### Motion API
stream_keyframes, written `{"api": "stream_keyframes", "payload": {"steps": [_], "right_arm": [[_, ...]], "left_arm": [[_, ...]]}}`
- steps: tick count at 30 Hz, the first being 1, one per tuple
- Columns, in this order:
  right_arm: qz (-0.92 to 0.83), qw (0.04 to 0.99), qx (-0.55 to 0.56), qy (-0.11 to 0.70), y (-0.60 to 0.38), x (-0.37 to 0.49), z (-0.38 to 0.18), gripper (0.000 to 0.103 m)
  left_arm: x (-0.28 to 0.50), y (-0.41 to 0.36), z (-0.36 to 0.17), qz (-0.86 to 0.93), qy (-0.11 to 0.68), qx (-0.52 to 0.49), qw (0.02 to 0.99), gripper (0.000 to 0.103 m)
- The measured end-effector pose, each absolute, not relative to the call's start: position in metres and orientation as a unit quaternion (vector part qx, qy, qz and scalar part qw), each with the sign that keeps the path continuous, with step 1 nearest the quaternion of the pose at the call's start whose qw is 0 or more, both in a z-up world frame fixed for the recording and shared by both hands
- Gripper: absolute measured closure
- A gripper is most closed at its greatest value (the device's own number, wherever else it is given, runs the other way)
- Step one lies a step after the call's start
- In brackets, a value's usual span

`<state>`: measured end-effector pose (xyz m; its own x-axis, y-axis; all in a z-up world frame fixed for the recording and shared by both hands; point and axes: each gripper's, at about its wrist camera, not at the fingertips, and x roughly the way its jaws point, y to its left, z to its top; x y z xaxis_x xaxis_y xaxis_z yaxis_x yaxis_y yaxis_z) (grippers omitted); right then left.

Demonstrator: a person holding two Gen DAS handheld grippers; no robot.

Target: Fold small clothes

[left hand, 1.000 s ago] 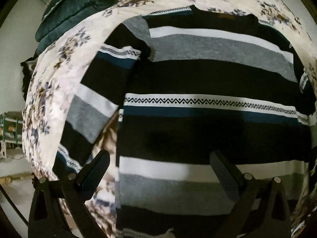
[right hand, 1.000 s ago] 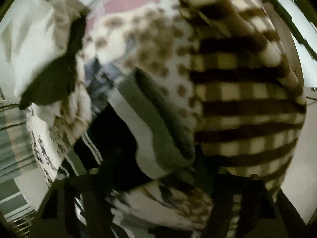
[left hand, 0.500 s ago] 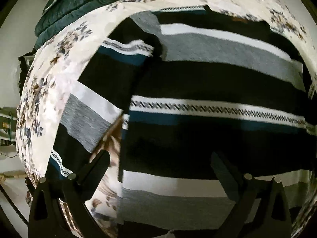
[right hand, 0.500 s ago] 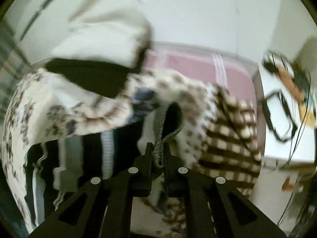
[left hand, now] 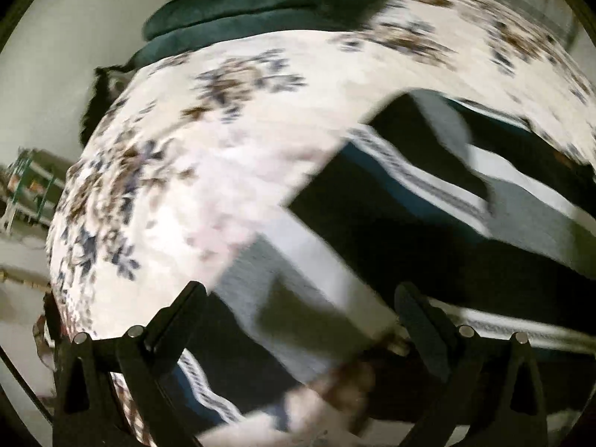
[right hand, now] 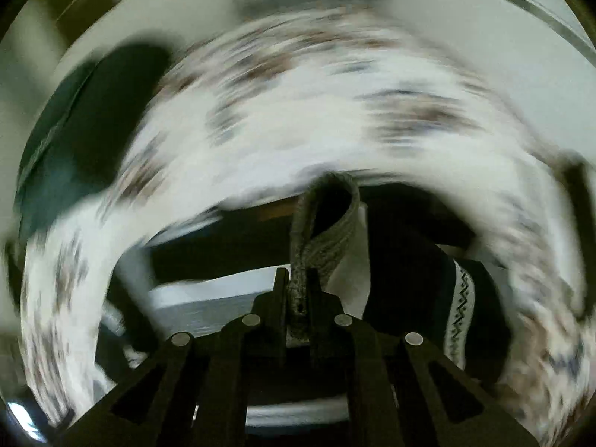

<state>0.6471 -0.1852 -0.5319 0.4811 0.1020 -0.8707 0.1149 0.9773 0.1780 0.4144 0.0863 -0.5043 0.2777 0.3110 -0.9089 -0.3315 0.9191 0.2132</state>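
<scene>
While the left gripper (left hand: 298, 309) hangs over the bed with its fingers (left hand: 175, 320) spread wide and nothing between them, the striped sweater (left hand: 428, 223) lies flat on the floral sheet (left hand: 223, 141) below it. Its sleeve, banded in black, white, grey and teal, runs diagonally from upper right down between the open fingers toward the bottom of the left view. A dark green cushion (left hand: 268, 3) sits at the far edge of the sheet, at the top of that view, and a shelf-like frame (left hand: 26, 186) shows blurred at the far left beside the bed. Both views are smeared by motion, so fine detail is hard to read. In the right view, the right gripper (right hand: 298, 290) has its fingers pressed together on a grey knit edge of the sweater (right hand: 320, 246), which rises from the tips in a loop. Behind the loop the sweater's black body and a white stripe spread across the sheet (right hand: 335, 111), and a zigzag-patterned band shows to the right of the fingers. The green cushion (right hand: 74, 141) appears at the left of that view.
</scene>
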Motion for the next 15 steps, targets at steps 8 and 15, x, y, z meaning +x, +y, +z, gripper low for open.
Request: {"api": "stream_keyframes", "payload": {"steps": [8, 15], "right_arm": [[0.109, 0.812, -0.061, 0.570, 0.029, 0.657, -0.616, 0.095], [0.127, 0.773, 0.054, 0.620, -0.034, 0.637, -0.613, 0.033]], "left_arm": [[0.393, 0.164, -0.509, 0.246, 0.566, -0.021, 0.786, 0.000], [0.345, 0.212, -0.504, 0.232, 0.588, -0.062, 0.773, 0.000]]}}
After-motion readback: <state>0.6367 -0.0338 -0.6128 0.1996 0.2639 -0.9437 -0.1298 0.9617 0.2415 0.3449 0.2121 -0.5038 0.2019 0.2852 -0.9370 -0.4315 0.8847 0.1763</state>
